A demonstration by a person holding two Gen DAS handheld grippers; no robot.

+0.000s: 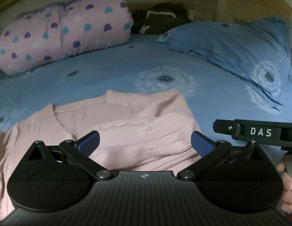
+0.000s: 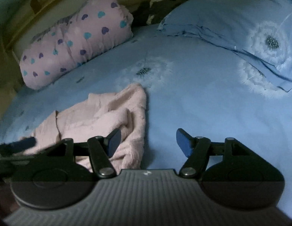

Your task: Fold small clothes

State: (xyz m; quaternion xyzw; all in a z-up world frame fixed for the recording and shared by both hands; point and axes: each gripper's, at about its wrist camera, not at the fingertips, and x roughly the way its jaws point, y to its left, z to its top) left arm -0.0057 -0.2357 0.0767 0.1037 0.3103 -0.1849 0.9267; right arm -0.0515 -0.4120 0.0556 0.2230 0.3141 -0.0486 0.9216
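Left wrist view: left gripper (image 1: 145,141) spread wide above pink garment (image 1: 112,124) on blue bedsheet (image 1: 108,71). Right gripper (image 2: 148,141) also wide, empty, beside garment's edge.

A heart-print pink pillow (image 1: 66,28) and blue flowered pillow (image 1: 240,45) lie on the blue bedsheet (image 1: 112,71).

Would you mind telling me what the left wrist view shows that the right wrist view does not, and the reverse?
Only the left wrist view shows the black bar marked DAS and the person's fingers at its right edge. Only the right wrist view shows a wooden bed frame behind the heart-print pillow. Both share the pink garment on the blue bedsheet, the blue pillow, and the dark bundle. Both the left gripper and right gripper are open.
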